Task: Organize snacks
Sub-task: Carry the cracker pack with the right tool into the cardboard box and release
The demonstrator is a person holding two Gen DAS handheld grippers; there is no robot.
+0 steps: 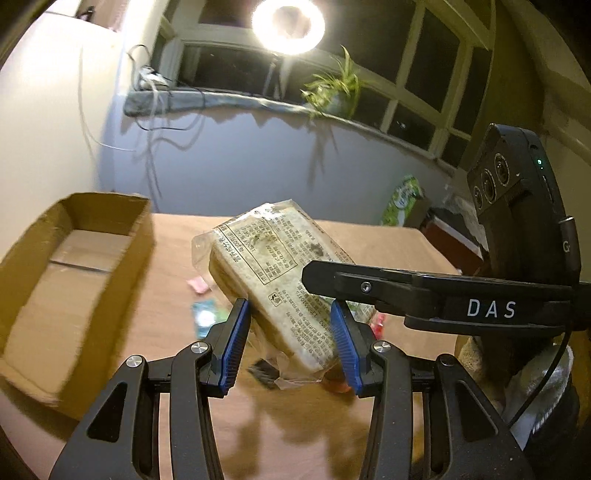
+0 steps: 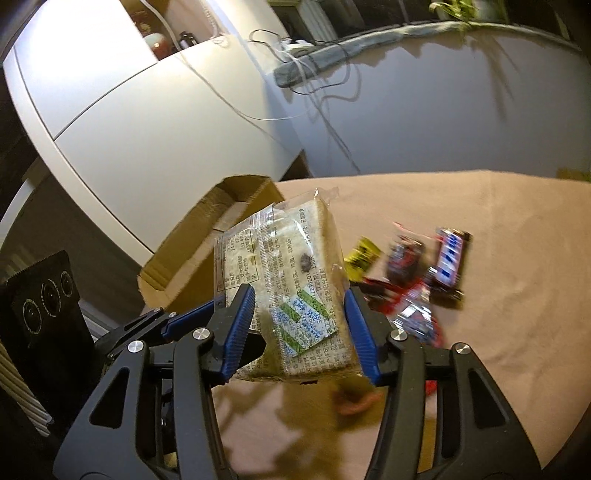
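At 6 o'clock in the left wrist view, the left tool point(image 1: 291, 343) clamps a clear-wrapped cracker pack point(image 1: 273, 266), lifted and tilted above the table point(image 1: 388, 247). The right tool's point(image 1: 406, 291) black body crosses at 3 o'clock, over the pack's right side. An open cardboard box point(image 1: 74, 273) stands at 9 o'clock near the table's left edge, with bare tabletop between box and pack. A ring light point(image 1: 288, 26) glares at 12 o'clock.

At 6 o'clock in the right wrist view, the right tool point(image 2: 299, 328) grips the same cracker pack point(image 2: 288, 266) on both sides. Candy bars point(image 2: 424, 266) lie scattered at 3 o'clock; beyond them the table surface point(image 2: 498, 240) is open to its far edge. The box point(image 2: 207, 251) sits at 10 o'clock beside a white cabinet point(image 2: 129, 110).
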